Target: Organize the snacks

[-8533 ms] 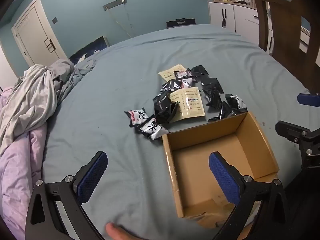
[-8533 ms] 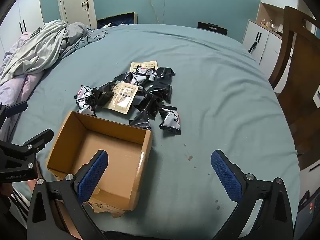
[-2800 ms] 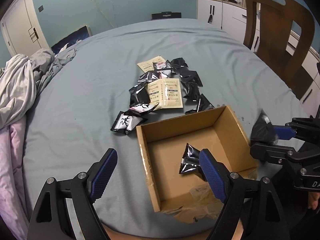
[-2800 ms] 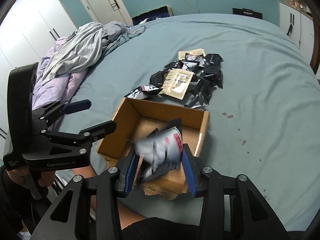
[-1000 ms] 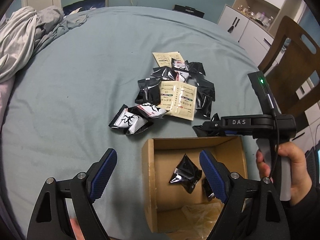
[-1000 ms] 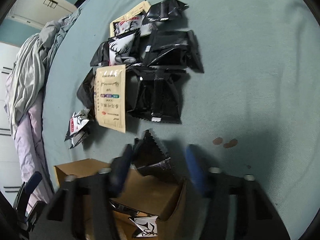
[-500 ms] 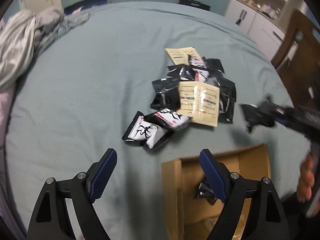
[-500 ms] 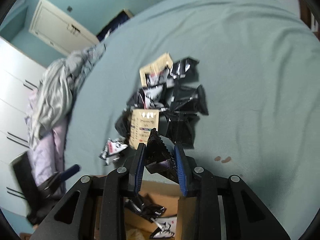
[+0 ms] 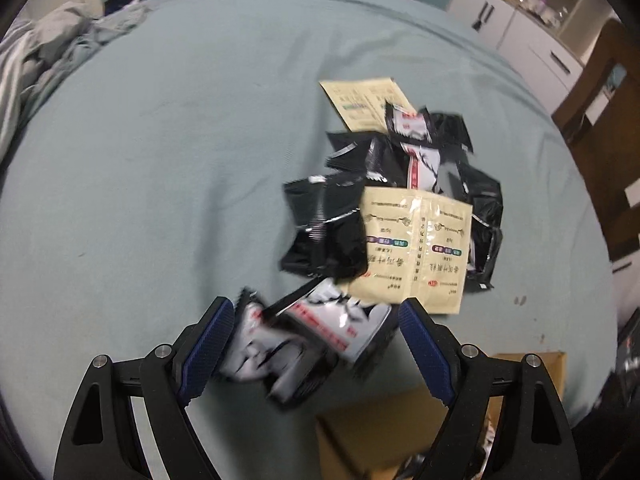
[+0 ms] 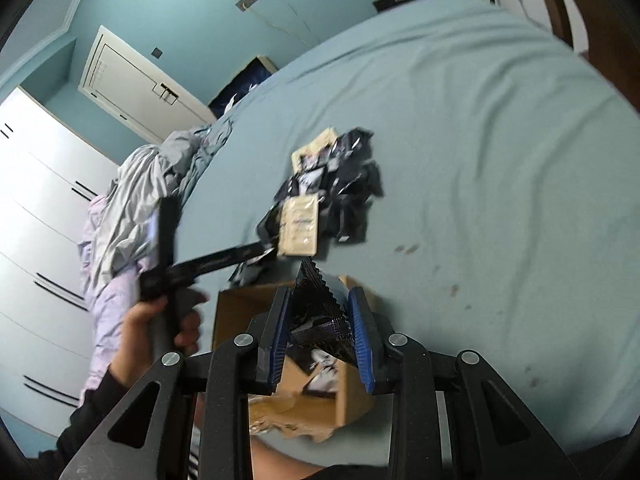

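Above the cardboard box, a black snack packet is clamped by the right gripper. Release is best made well inside the rim. Beyond the box, the left gripper, spread wide, straddles a white-and-black packet ungripped.

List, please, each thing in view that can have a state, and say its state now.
Left claw: open, around the black-and-white packets, pads not pressing.
Black-and-white packets: lying on the bed, not gripped.
Right claw: shut on a black packet.
Black packet: held off the bed, over the box.
Cardboard box: open on top, a few packets inside.
Snack pile: loose on the bed, not yet sorted.
Door: closed.
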A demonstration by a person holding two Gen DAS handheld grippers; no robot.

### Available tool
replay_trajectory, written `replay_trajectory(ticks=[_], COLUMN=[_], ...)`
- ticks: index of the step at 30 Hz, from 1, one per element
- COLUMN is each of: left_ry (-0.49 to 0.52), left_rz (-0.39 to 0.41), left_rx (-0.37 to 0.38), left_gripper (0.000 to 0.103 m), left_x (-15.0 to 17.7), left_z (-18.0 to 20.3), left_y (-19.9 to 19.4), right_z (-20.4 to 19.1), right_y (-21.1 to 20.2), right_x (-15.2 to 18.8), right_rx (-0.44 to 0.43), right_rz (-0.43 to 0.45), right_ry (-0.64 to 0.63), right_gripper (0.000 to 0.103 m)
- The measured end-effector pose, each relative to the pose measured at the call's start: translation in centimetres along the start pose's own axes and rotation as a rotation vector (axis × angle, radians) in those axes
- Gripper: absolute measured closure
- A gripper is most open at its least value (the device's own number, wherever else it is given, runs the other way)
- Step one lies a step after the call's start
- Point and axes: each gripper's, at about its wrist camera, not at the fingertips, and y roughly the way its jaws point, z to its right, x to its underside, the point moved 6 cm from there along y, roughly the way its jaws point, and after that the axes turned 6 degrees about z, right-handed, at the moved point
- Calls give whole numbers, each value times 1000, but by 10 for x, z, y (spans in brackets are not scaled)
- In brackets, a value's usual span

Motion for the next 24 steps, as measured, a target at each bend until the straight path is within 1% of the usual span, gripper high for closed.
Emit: replay_trajectory(ticks=[1,2,4,6,7,9,12,14,16,19,20,23,24], left_ry=[1,7,7,-8,-8,-15,-17,-12,-26,-55,-59,-50,-47], left_rz=[-14,-34,-47,-47,-49,-60,-44,-12,21,107,148,221,234], left_rx=[4,-2,1,9,-1,2,-1,3,11,20,20,39,43], left_gripper=[19,29,39,44,59,64,70,74,75,75,75,75,75], left_x=[0,1,0,-2,-3,-3,0,0,-2,-9,-11,-10,-12], left_z=[2,3,2,-1,-3,-4,-2,1,1,0,-1,2,4], left_y=[5,13,18,19,19,20,12,1,-13,-47,-65,-105,-110], right_z=[-2,-6,-10,-15,-14,-13,-16,-18,-21,-22,-22,-21,-21], right_y=[2,4,12,24,26,31,31,30,26,20,19,19,19], right_x=[-2,-4,-6,-8,-7,-7,-12,-13,-13,-11,-10,-9,-9], right_rx=[5,13,12,9,13,29,38,46,46,43,40,43,49], right_rz=[0,7,17,0,-5,-10,4,22,40,63,68,75,78], right_ry=[-12,-30,-51,-62,-66,-70,-71,-74,-78,-86,-88,-97,-101], right_gripper=[76,76,76,76,76,76,76,76,76,76,76,76,76])
